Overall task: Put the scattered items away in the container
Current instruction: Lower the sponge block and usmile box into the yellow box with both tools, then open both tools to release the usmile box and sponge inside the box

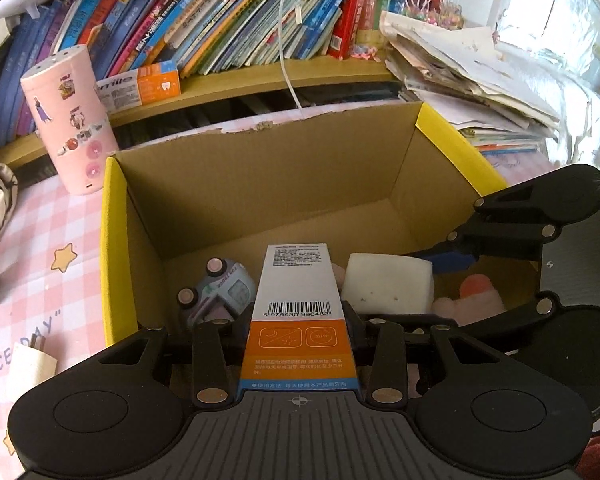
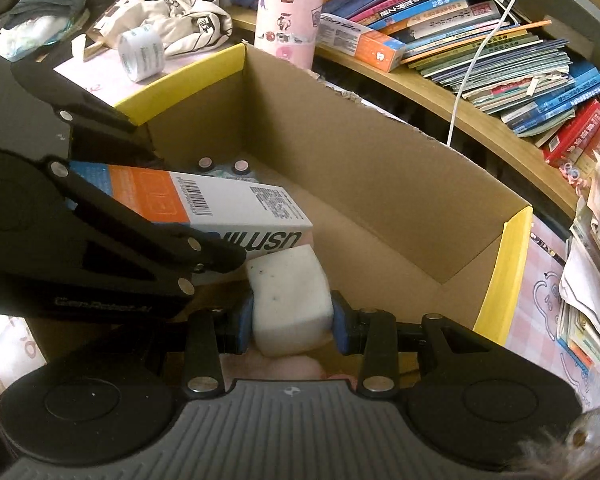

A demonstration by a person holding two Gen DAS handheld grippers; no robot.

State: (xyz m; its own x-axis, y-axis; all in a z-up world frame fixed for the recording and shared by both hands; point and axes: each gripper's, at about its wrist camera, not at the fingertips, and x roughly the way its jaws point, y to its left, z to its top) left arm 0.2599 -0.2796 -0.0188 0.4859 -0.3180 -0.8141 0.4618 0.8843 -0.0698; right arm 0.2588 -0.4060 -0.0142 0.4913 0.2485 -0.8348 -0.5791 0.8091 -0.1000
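An open cardboard box [image 1: 114, 240] with yellow rims stands on the pink checked tablecloth. My left gripper [image 1: 298, 326] is shut on a long white and orange carton [image 1: 296, 280] with a barcode, held tilted down over the box's near end. My right gripper [image 2: 292, 320] is shut on a white sponge block [image 2: 290, 304], its blue pads [image 2: 340, 326] pressing both sides, low inside the box next to the carton [image 2: 220, 200]. A pale toy car [image 1: 220, 292] lies on its side on the box floor, and something pink and plush [image 1: 476, 296] lies under the sponge.
A pink stickered cylinder [image 1: 72, 120] stands just beyond the box's far left corner. A tape roll [image 2: 142, 52] and a cream cloth bag [image 2: 168, 4] lie on the table. Behind are a wooden shelf of books [image 1: 220, 20], a hanging white cable [image 1: 286, 40] and a paper stack [image 1: 480, 76].
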